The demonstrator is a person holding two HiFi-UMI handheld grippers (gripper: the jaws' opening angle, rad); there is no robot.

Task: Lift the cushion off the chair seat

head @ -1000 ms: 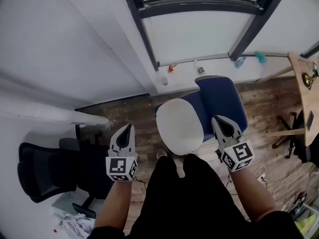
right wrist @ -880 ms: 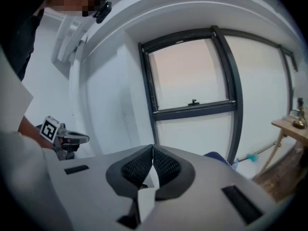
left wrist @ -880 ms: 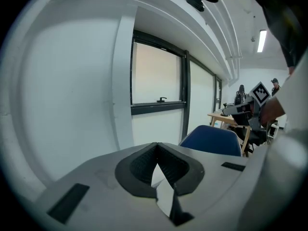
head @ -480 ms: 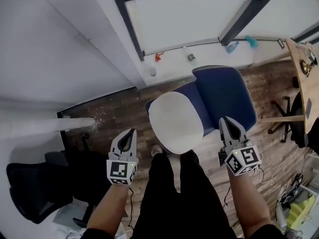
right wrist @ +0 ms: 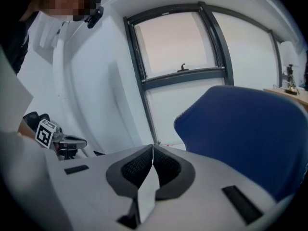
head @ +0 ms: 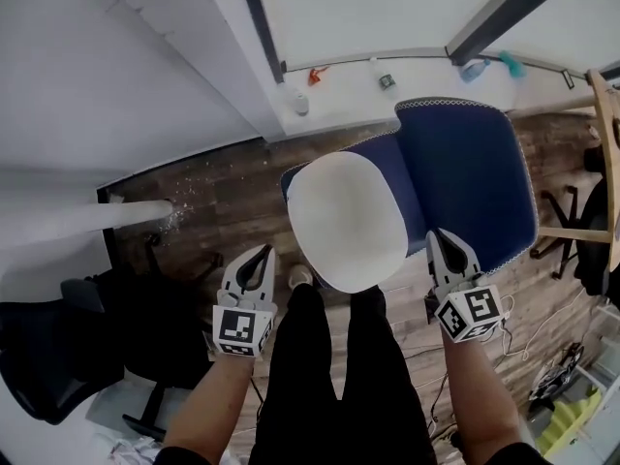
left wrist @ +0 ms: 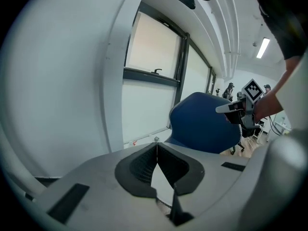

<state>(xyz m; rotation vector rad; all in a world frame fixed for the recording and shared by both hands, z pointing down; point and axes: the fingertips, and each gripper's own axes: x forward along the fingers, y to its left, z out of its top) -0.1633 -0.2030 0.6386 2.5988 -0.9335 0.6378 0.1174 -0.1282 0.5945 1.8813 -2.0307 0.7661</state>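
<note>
A white oval cushion lies on the seat of a blue chair, whose backrest stands to the right in the head view. My left gripper hangs shut beside the cushion's near left edge, apart from it. On the other side my right gripper is shut too, close to the cushion's near right edge and over the blue seat. Neither holds anything. In the left gripper view the shut jaws point at the blue backrest. The right gripper view shows shut jaws with the backrest to the right.
A black office chair stands at the lower left, near a white pipe. Small bottles line the wall under the dark-framed window. A wooden table edge and floor cables lie to the right. My black-trousered legs stand before the chair.
Both grippers have come down toward the chair seat and stayed shut. The cushion and chair now look larger and nearer in the head view.
</note>
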